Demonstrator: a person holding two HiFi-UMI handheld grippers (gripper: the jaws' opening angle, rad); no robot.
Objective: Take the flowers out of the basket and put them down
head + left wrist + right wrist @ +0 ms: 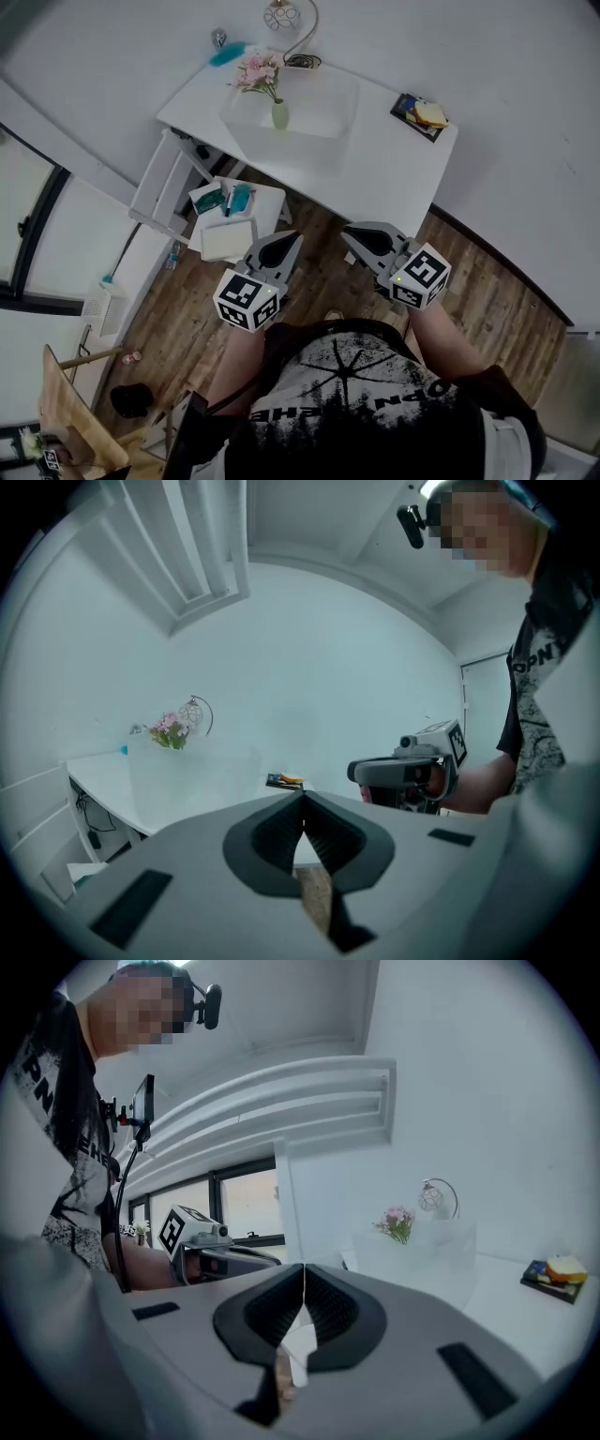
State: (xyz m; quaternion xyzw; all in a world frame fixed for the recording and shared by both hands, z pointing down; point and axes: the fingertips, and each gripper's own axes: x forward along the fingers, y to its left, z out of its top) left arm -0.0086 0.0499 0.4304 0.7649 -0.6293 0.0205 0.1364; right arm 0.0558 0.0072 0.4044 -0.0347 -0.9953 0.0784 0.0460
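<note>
Facing the table (pixel 394 164), I have the left gripper (pixel 284 246) and right gripper (pixel 366 239) both clenched, empty. Flowers (pixel 260 72) stand upright at the basket's (pixel 339 111) left end, well ahead, nearer the left gripper.

The left gripper (pixel 302 799) fills the bottom of the shot, jaws pressed together with nothing between them, just a sliver of wood floor (pixel 317 892) showing through the gap. The white table (pixel 103 785) sits beyond, off to the left. On it there's a see-through basket (pixel 202 780), pretty faint against the wall. Pink flowers (pixel 171 730) poke up at the table's far end, by the basket's back corner, with a wire ball lamp (pixel 196 712) right beside them. A dark tray with something yellow (pixel 284 781) lies at the table's near end. The right gripper (pixel 361 772) hangs level, right of the table, on a bare forearm.
</note>
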